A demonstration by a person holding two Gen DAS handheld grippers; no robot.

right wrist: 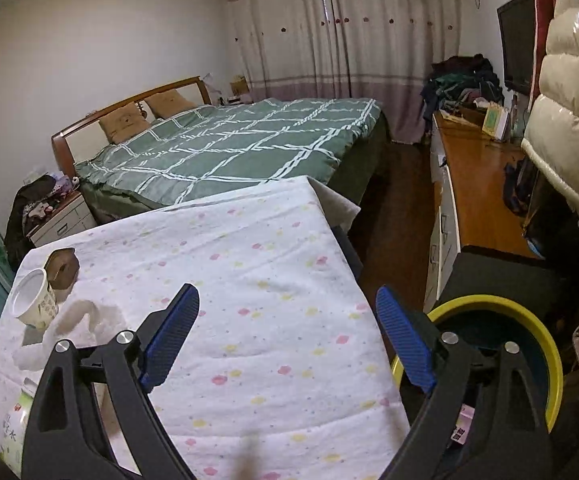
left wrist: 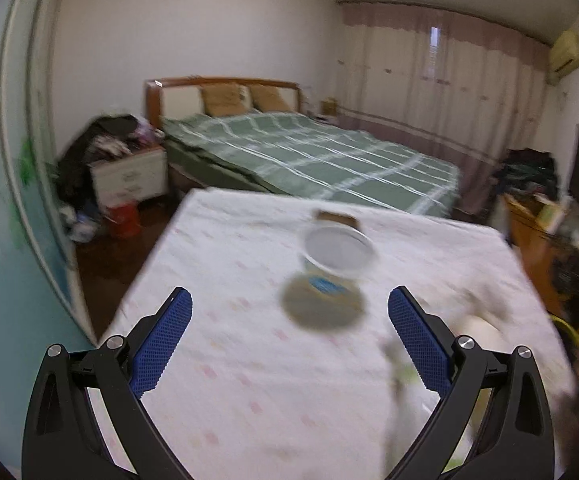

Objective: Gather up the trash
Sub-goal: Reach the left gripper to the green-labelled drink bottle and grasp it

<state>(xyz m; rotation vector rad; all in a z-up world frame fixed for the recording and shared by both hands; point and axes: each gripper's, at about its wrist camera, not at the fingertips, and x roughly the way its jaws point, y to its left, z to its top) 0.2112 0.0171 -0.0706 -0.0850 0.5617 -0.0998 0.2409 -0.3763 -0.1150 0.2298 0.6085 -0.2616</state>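
On the cloth-covered worktop (left wrist: pixel 217 360) the left hand-held gripper (left wrist: pixel 289 300) gapes wide and empty just short of a blurred paper cup (left wrist: pixel 339 254), while the right view alone shows the crumpled tissue (right wrist: pixel 77 320) — and the right hand-held gripper (right wrist: pixel 287 300), wide and empty, beside the yellow-rimmed bin (right wrist: pixel 545 344).

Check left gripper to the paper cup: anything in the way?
Nothing visible. The left gripper is open, and only bare tablecloth lies between its fingers and the tipped paper cup.
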